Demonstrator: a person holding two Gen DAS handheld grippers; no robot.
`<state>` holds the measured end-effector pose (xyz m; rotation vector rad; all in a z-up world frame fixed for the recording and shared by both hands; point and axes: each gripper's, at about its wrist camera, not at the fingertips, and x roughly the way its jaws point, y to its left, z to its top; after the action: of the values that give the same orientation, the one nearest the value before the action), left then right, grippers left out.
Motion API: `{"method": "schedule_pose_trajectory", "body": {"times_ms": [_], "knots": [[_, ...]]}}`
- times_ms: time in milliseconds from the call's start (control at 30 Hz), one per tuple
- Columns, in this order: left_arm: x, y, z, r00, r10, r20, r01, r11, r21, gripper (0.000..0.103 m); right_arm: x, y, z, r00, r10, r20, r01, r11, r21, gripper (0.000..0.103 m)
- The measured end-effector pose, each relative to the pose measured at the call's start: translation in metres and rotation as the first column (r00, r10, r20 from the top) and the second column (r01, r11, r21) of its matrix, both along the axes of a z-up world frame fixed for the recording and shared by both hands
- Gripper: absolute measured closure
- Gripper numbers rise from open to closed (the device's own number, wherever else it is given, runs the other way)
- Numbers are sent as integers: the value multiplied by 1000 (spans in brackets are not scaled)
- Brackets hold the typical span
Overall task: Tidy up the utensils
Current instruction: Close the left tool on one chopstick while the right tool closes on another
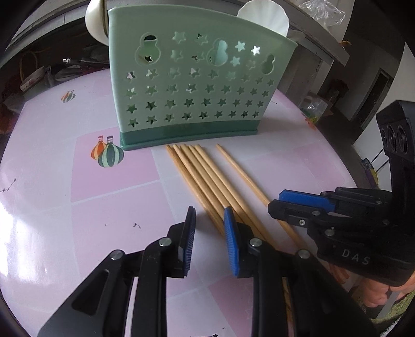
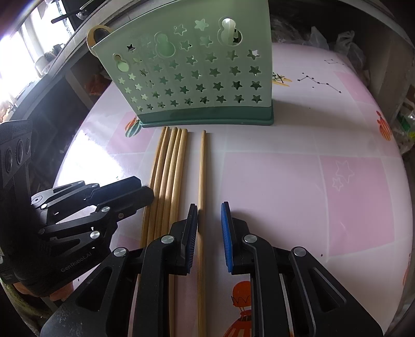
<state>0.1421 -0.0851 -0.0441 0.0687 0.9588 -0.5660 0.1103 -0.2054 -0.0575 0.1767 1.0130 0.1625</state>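
Observation:
A pale green utensil holder [image 1: 194, 90] [image 2: 197, 77] with star-shaped holes stands upright on the pink table [image 1: 103, 220] [image 2: 285, 194]. Several wooden chopsticks [image 1: 207, 186] [image 2: 168, 168] lie side by side in front of it, and a single chopstick [image 1: 241, 173] [image 2: 202, 168] lies apart to their right. My left gripper [image 1: 210, 233] hovers open just left of the bundle's near ends, with nothing between its fingers. My right gripper [image 2: 208, 230] [image 1: 298, 204] is open astride the single chopstick, which lies beside its left pad [image 2: 192, 233]. My left gripper [image 2: 140, 191] also shows beside the bundle.
Behind the holder are a white shell-shaped dish [image 1: 262, 18] and a white bowl [image 1: 94, 20]. Plastic bags [image 2: 347, 44] sit past the table's far right edge. A hand [image 1: 384, 293] holds the right gripper. Dark shelves with clutter lie beyond the left edge.

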Motion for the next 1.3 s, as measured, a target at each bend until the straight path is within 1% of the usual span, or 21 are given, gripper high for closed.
{"method": "schedule_pose_trajectory", "body": {"times_ms": [67,133,400,633,733,767,833,900,1067,1200,1300], "knots": [[-3,-1,1,1000,-1,17,0,1000,24,81,0,0,0,1000,-1,0,1,1000,2,87],[-3,1,1,1000,5,15,-5,1000,18,81,0,-1,0,1000,-1,0,1,1000,4,87],[-6,18,-1,999,25,32,-27,997,67,81,0,0,0,1000,7,2,-7,1000,-15,87],[-17,43,2,999,48,4,-48,992,119,81,-5,0,1,1000,3,-28,-4,999,-53,87],[-18,54,3,998,66,-19,-64,992,106,81,-6,-5,2,999,0,-43,-2,999,-42,87],[-16,56,4,997,74,-25,-71,993,93,81,-5,-6,2,999,6,-44,-8,999,-37,86],[-11,60,6,995,90,-32,-87,993,74,81,-2,-7,3,999,10,-41,-12,999,-40,80],[-5,61,8,994,102,-32,-99,993,71,81,0,-7,4,999,11,-34,-13,999,-47,78],[13,51,7,995,100,-10,-98,988,122,81,13,-2,4,999,34,-23,-35,997,-65,77],[26,43,4,995,100,-18,-96,984,151,81,24,8,3,998,65,-22,-67,991,-116,77],[31,41,2,994,112,-3,-110,979,169,82,32,14,2,997,80,-22,-82,987,-141,78]]}}
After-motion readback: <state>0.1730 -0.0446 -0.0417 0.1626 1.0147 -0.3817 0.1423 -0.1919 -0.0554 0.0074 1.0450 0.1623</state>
